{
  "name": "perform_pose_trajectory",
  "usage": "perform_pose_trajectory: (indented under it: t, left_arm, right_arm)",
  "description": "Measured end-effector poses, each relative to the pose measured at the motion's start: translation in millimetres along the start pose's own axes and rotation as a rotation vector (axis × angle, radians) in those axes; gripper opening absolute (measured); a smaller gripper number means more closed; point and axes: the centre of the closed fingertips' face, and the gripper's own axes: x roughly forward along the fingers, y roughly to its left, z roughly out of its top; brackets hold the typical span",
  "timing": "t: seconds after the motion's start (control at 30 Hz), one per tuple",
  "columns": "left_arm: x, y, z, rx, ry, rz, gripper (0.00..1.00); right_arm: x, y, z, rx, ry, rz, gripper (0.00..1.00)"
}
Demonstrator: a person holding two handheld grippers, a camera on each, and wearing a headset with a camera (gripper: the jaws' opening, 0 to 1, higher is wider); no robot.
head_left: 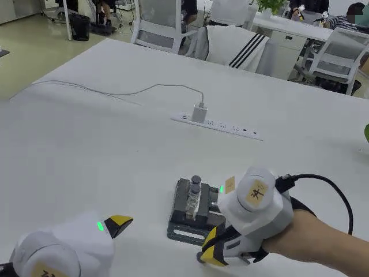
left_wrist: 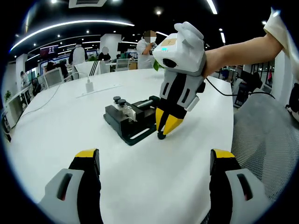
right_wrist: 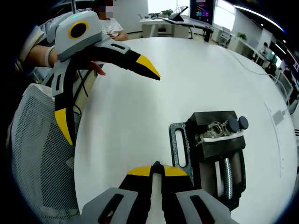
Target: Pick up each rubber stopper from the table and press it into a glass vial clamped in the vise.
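1. The right gripper has its jaws pinched together on a small dark nub. I take this for a rubber stopper, though it is too small to be sure. The tips sit low at the table, just beside the base of the vise, which suits lifting a stopper off the surface.
2. The left gripper has its jaws spread wide with nothing between them. It hangs over bare table, well apart from the vise, probably so that the right one has room to work.
3. The vise stands flat on the table and clamps two glass vials upright, side by side. Held this way, they should not tip or slide under a push from above.
4. Both vials carry dark tops, so they look plugged already. I cannot make out an open vial waiting for the pinched stopper.
5. Farther out, a power strip with its cable lies well away from the work.
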Motion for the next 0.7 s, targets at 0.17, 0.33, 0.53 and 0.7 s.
perform_pose_trajectory:
  t: [0.17, 0.33, 0.53, 0.7]
  left_arm:
    - [1.1, -1.0, -0.4, 0.001, 0.001, -0.004, 0.98]
    - [2.8, -2.4, 0.7, 0.005, 0.001, -0.011, 0.98]
    - [3.5, -3.5, 1.5, 0.006, 0.0, -0.014, 0.98]
    - [3.2, -3.4, -0.1, 0.005, 0.002, -0.013, 0.98]
  right_arm:
    - [-2.6, 1.5, -5.3, -0.013, 0.031, 0.0, 0.01]
    - [-3.4, 1.5, -8.7, -0.014, 0.039, -0.009, 0.0]
    - [-3.6, 1.3, -8.6, -0.003, 0.031, -0.017, 0.0]
    - [-3.0, 0.7, -5.7, 0.037, 0.019, -0.013, 0.0]
